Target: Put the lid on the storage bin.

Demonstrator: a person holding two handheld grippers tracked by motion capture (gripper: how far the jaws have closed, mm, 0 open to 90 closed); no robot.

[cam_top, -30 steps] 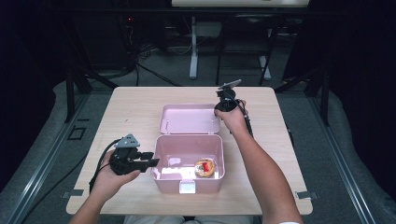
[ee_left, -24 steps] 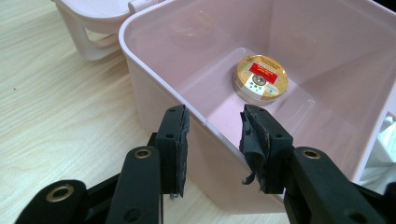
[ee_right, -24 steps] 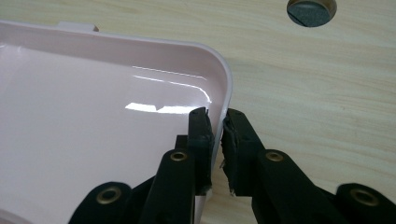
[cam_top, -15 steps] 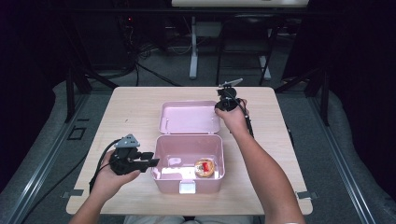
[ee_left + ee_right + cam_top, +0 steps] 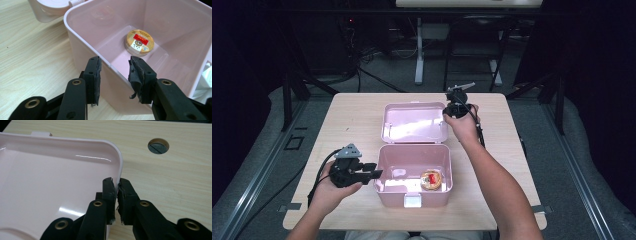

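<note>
Right gripper view: right hand-held gripper (image 5: 117, 185) has just been closing and now pinches the right-hand edge of the open pink lid (image 5: 50, 182), rim between the pads. High view: lid (image 5: 414, 122) lies flat on the counter (image 5: 352, 115) behind the box (image 5: 412, 172), long axis across the counter, hinge on the near side, so closing likely means swinging it up and toward the person. Left hand-held gripper (image 5: 113, 68), jaws part spread, straddles the box's left wall (image 5: 82, 40); grip unclear.

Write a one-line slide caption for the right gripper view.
Right gripper pinching the rim of the open pink lid above the wooden table.
</note>
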